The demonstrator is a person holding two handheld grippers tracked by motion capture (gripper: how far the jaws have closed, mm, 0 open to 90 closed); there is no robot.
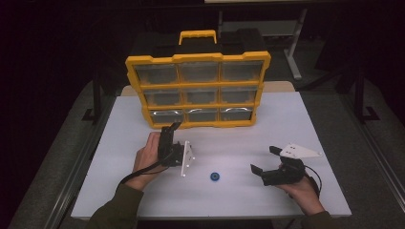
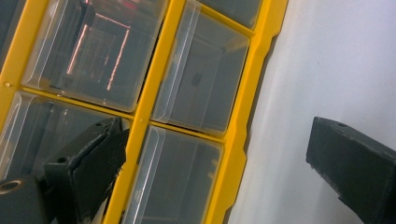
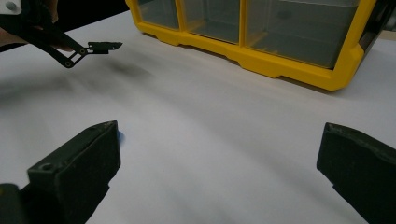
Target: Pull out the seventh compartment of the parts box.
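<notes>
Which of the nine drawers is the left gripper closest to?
The bottom-left drawer: the left gripper has its open jaws right in front of it, while the other eight lie farther right or higher.

The right tongs point(image 3: 217, 175) stand wide apart over the white counter point(image 3: 210, 116), nothing between the jaws. A speck of blue point(image 3: 121, 136), perhaps a small part, peeks out just beside the left jaw. Across the counter from the tongs stands a yellow organizer point(image 3: 280, 65), its clear drawers point(image 3: 299, 28) facing them. Well to the left of the organizer, the left tongs point(image 3: 100, 46) hover above the counter.
</notes>
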